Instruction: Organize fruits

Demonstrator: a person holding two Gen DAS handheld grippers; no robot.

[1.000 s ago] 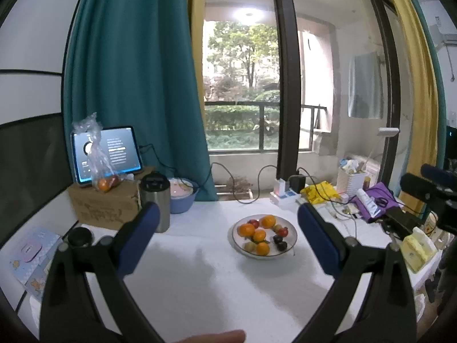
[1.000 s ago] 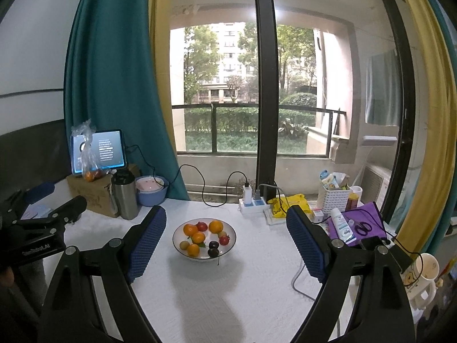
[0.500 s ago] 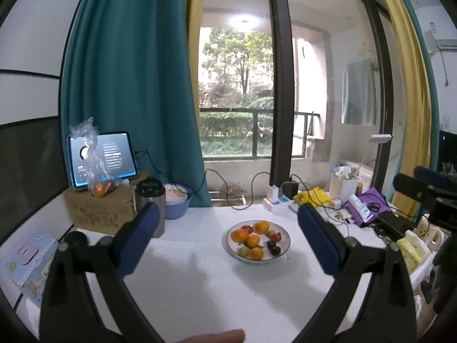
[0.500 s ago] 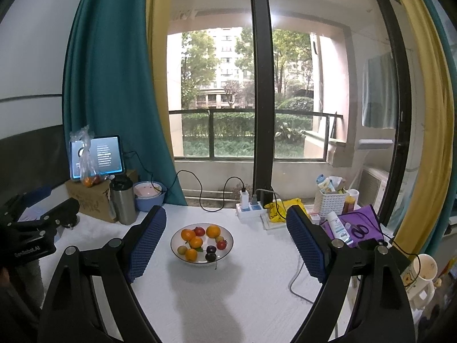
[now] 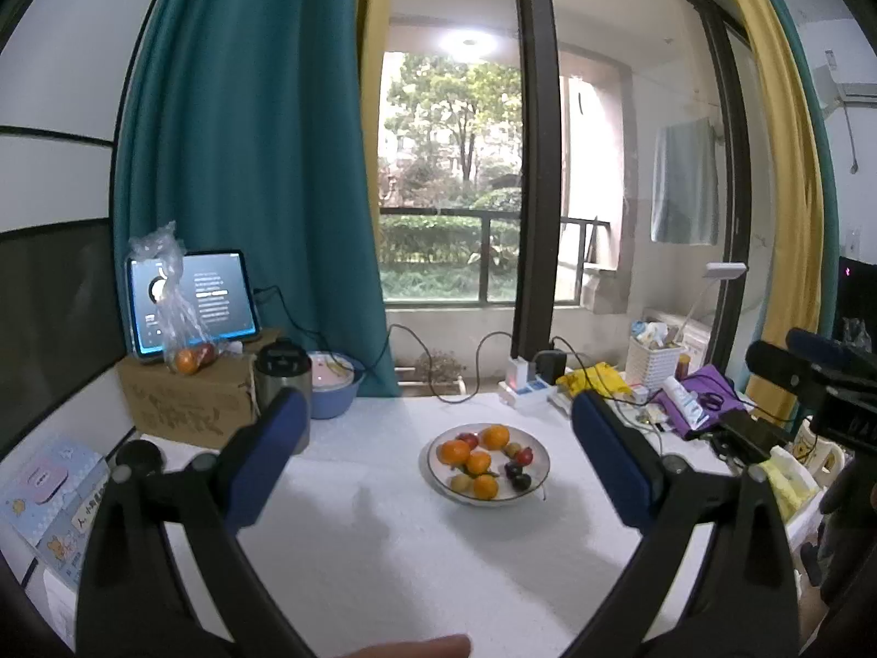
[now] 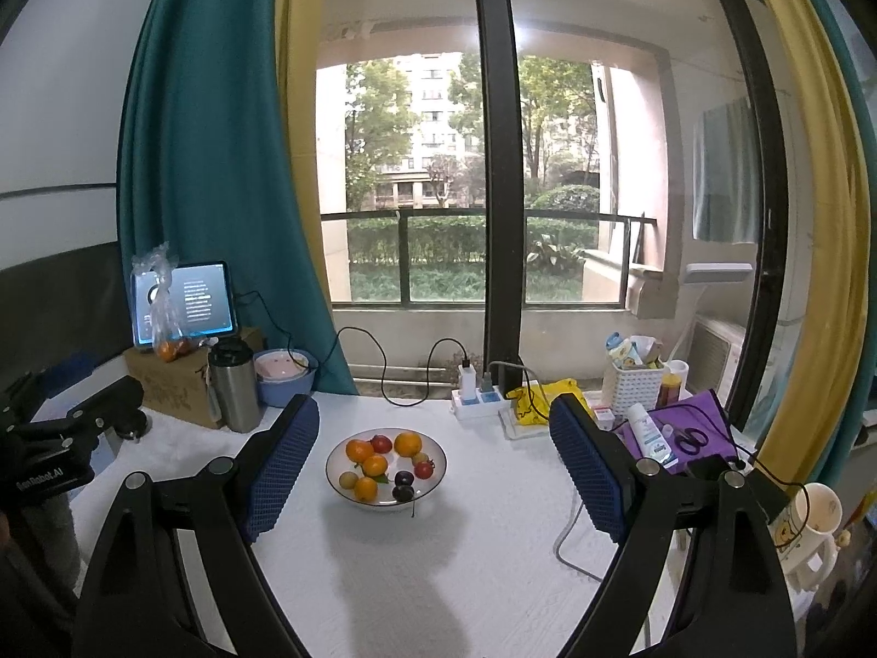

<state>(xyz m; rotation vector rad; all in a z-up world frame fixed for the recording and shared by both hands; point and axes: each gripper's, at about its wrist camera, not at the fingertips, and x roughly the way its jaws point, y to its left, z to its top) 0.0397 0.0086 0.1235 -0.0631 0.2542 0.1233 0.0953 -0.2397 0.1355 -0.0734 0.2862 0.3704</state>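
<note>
Since a second ago both cameras have drawn back and risen a little, so the plate of fruit [image 5: 488,469] now sits smaller and lower between the fingers in each view. Both grippers hang above the white tablecloth [image 5: 383,548], touching nothing.

From the left wrist, the left gripper [image 5: 436,460] has its blue-padded fingers [image 5: 263,455] spread wide and empty, and the plate lies ahead at about one o'clock, nearer the right finger, well clear of both pads. On the plate, oranges [image 5: 456,451] cluster toward its ten o'clock side, with dark plums [image 5: 518,477] at four o'clock and a red fruit beside them.

From the right wrist, the right gripper [image 6: 436,466] is likewise parted wide and holds nothing. Its plate [image 6: 385,469] lies ahead at about eleven o'clock, closer to the left finger, apart from both.

At ten o'clock in the left view, a cardboard box [image 5: 186,403] carries a lit tablet [image 5: 192,301] and a clear bag of fruit [image 5: 183,323], with a steel tumbler [image 5: 282,384] and a blue bowl [image 5: 334,392] just beside it. A power strip [image 6: 482,400] lies at twelve o'clock in the right view, and a purple pouch [image 6: 679,433] with scissors at two o'clock.
</note>
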